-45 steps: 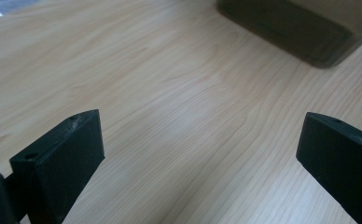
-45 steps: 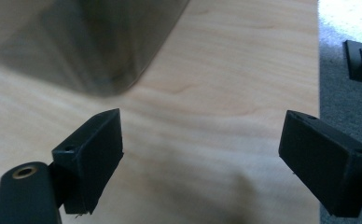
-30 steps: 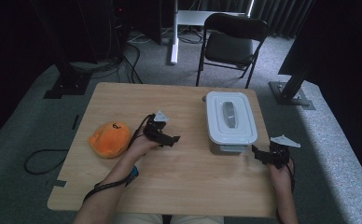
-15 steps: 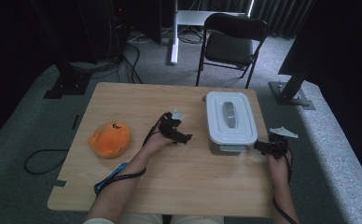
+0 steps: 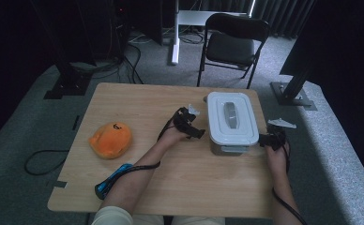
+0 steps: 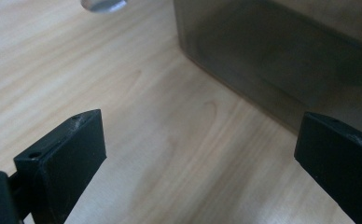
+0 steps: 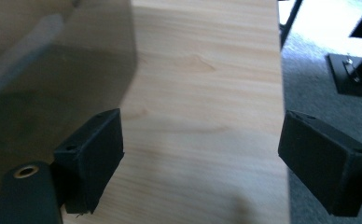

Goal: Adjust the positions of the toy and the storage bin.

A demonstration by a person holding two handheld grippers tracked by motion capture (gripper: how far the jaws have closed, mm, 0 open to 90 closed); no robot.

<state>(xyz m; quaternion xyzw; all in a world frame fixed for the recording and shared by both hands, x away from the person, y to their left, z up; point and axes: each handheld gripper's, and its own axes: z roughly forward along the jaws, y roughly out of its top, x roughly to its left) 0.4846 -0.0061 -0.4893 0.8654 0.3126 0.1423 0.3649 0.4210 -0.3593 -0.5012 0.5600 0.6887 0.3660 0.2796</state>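
High view has the lidded grey box (image 5: 232,123) sitting near the desk's (image 5: 138,105) right edge, left claw (image 5: 195,132) and right claw (image 5: 263,140) both spread wide flanking it, a rigid, smooth-walled, probably light container best gripped at its side latches.

A lidded container (image 5: 231,123) sits right of centre on the bench (image 5: 138,103), flanked by the left gripper (image 5: 195,125) just beside its left wall and the right gripper (image 5: 268,139) at its lower right; a plush toy (image 5: 110,139) lies at left, a chair (image 5: 234,44) behind.
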